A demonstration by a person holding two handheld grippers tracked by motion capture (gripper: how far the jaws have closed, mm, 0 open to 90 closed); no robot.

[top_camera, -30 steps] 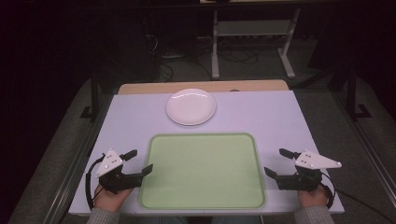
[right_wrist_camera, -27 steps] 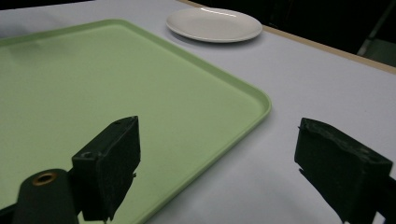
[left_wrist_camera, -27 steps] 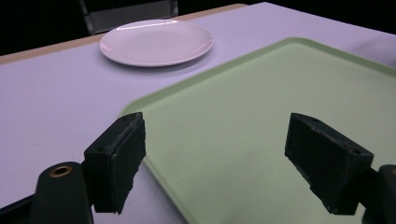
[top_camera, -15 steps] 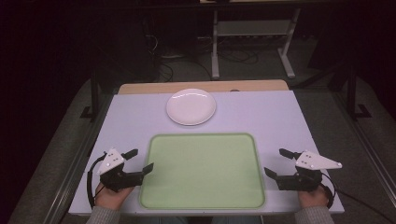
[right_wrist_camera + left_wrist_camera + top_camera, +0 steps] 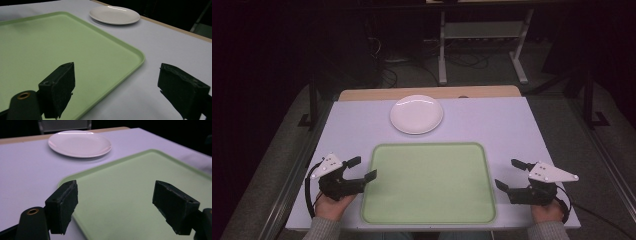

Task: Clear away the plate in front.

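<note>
Near edge of the white-topped bench point(image 5: 512, 125): two hands, one gripper each. Left gripper point(image 5: 361, 168) sits at the left rim of the flat pale-green rectangular plastic tray point(image 5: 429, 182), jaws wide, nothing between them. One jaw hangs over the tray's left rim, the other is off the tray over bare bench. In the left gripper view the jaws point(image 5: 116, 207) straddle the tray's near-left corner point(image 5: 140, 195); can't tell if they touch it.

Right gripper point(image 5: 508, 174) is just right of the tray, jaws wide and empty, pointing in toward the tray's right rim. In the right gripper view point(image 5: 125, 90) one jaw is over the tray edge point(image 5: 62, 47), the other over bare bench. Contact not clear there either.

Grey three-cornered plates on top of both grippers, black cables looping back by the wrists. Grey sleeves at the bottom edge of the high view.

Tray is empty, lies flat, centred at the near half of the bench, long side across.

Beyond it: round white glossy plate point(image 5: 417, 114), empty, close to the tray's far rim but apart from it, slightly left of centre. Also seen in the left gripper view point(image 5: 80, 143) and the right gripper view point(image 5: 114, 14). Nothing between grippers and tray, or tray and plate.

Far edge: strip of bare wood point(image 5: 427, 93). Behind: dark floor, metal stand legs point(image 5: 442, 55), loose cables.
</note>
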